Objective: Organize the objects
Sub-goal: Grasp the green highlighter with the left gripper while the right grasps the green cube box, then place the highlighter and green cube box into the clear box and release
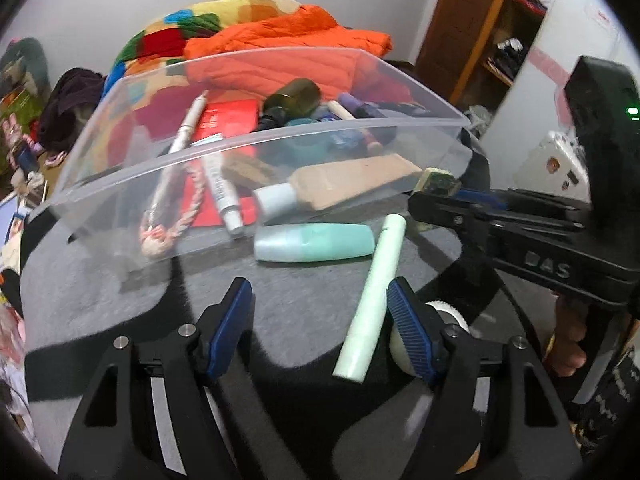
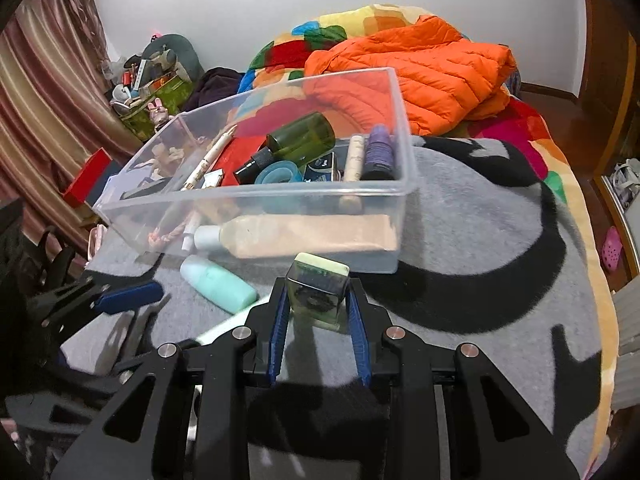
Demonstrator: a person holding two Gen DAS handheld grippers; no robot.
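Note:
A clear plastic box stands on the grey blanket and holds a beige tube, a green glass bottle, pens and several small items. In front of it lie a teal bottle and a pale green tube. My left gripper is open over the blanket, and the pale green tube lies against its right pad. My right gripper is shut on a small square green bottle with a pale cap, just before the box's near wall. This gripper also shows at the right of the left wrist view.
A white round item peeks out behind my left gripper's right finger. An orange jacket and a colourful quilt lie behind the box. A red box sits at the left, and the bed edge drops off on the right.

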